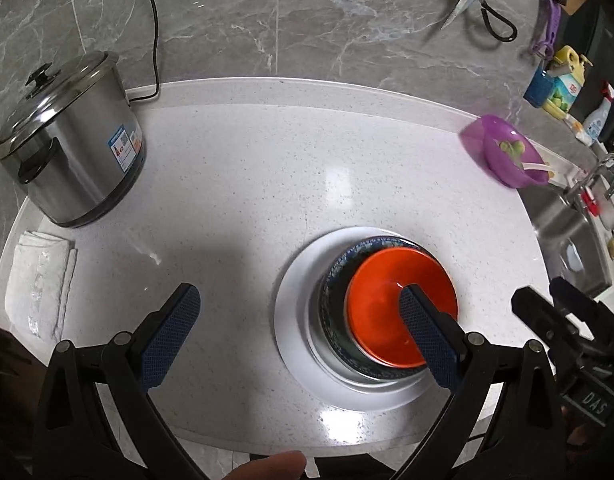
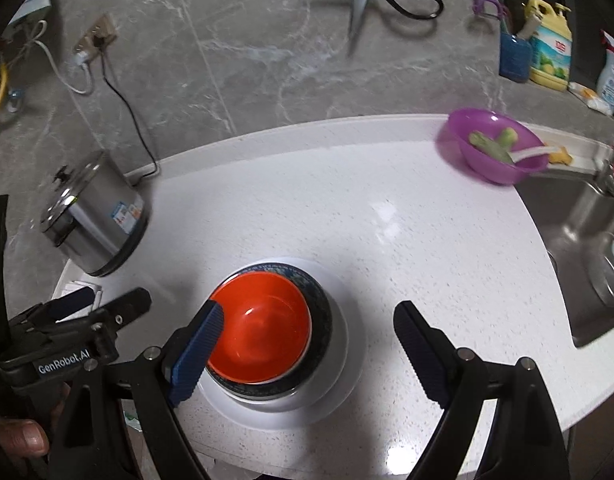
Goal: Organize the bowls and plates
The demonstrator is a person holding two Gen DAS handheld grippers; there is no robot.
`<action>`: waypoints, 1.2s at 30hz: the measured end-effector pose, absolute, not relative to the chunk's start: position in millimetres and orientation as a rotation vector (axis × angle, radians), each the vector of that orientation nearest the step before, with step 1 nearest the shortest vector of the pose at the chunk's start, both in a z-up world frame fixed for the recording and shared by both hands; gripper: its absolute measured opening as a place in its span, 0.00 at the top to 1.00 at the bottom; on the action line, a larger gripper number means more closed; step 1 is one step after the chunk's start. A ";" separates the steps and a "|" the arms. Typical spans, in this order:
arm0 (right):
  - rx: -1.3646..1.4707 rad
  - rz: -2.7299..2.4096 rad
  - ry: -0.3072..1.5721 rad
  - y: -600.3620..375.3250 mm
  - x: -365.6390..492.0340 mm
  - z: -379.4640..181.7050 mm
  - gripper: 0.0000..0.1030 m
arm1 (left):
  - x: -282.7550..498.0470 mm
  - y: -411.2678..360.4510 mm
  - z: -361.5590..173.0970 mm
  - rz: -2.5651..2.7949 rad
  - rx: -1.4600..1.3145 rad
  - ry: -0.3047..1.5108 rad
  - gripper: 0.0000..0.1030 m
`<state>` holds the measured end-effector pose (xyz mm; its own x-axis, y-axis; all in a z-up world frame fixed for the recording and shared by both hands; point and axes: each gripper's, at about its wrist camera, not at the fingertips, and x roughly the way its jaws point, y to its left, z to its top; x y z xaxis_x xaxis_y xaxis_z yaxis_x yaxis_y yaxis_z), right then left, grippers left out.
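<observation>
- The counter [image 1: 267,168] is glossy white speckled stone.
- On the counter, the orange bowl [image 1: 387,312] looks like smooth, shiny plastic; the plate [image 1: 291,320] under it is glossy white.
- The pot [image 1: 75,148] at the counter's left is brushed metal.
- Beside it lies a white cloth [image 1: 39,280].

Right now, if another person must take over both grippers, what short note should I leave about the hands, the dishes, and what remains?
Left gripper: open, holds nothing, hovering beside the stack.
Right gripper: open, holds nothing, above the stack.
Stack at the front of the counter: orange bowl nested in a dark patterned bowl, both on a white plate.
Done: these three are stacked.
Left: the purple bowl sits apart near the sink, with green bits and a white utensil inside. It probably needs emptying before it joins the stack.
</observation>
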<state>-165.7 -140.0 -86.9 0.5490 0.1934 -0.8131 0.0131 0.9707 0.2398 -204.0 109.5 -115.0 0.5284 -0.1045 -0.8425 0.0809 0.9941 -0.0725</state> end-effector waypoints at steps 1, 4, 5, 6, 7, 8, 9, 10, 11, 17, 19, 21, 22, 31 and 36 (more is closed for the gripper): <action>0.220 0.100 0.997 -138.4 -165.5 -88.4 0.14 | -201.1 111.6 -115.5 -0.105 -0.019 1.012 0.03; 0.214 0.069 1.023 -134.7 -163.9 -92.2 0.14 | -196.9 116.0 -115.8 -0.108 -0.021 1.026 0.03; 0.211 0.062 1.028 -133.8 -163.1 -92.9 0.14 | -194.4 117.2 -115.8 -0.111 -0.021 1.026 0.03; 0.207 0.055 1.032 -132.7 -162.7 -93.1 0.14 | -191.5 119.1 -115.2 -0.110 -0.018 1.025 0.03; 0.205 0.047 1.034 -131.8 -162.3 -93.1 0.14 | -190.6 119.7 -114.6 -0.113 -0.014 1.025 0.03; 0.205 0.043 1.034 -131.0 -161.6 -92.9 0.14 | -189.8 120.4 -114.7 -0.116 -0.015 1.028 0.03; 0.200 0.038 1.036 -129.9 -160.5 -92.9 0.14 | -188.7 121.1 -114.7 -0.119 -0.015 1.030 0.03; 0.194 0.030 1.038 -128.6 -159.5 -93.0 0.14 | -187.8 121.7 -114.2 -0.120 -0.013 1.032 0.03; 0.191 0.026 1.039 -127.4 -158.5 -93.1 0.14 | -187.9 121.7 -113.9 -0.120 -0.011 1.032 0.03; 0.169 0.004 1.052 -119.1 -155.0 -94.0 0.14 | -188.7 122.2 -112.5 -0.120 0.000 1.031 0.03; 0.171 0.004 1.057 -117.6 -155.0 -95.8 0.14 | -188.9 121.9 -113.8 -0.122 0.005 1.034 0.03; 0.171 0.004 1.058 -116.5 -154.7 -96.3 0.14 | -189.6 121.3 -114.3 -0.121 0.007 1.036 0.03; 0.171 0.003 1.060 -115.6 -154.3 -96.5 0.14 | -189.4 121.4 -114.3 -0.121 0.007 1.037 0.03; 0.170 0.005 1.060 -113.8 -153.7 -97.0 0.14 | -189.9 120.2 -113.3 -0.118 0.015 1.030 0.03; 0.172 0.005 1.062 -114.3 -153.5 -97.1 0.14 | -190.3 118.5 -114.6 -0.116 0.020 1.032 0.03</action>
<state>-153.5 -114.3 -97.1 0.4881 0.0870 -0.8684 0.0785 0.9866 0.1430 -190.3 118.5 -114.6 0.5077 -0.0865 -0.8572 0.1056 0.9937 -0.0377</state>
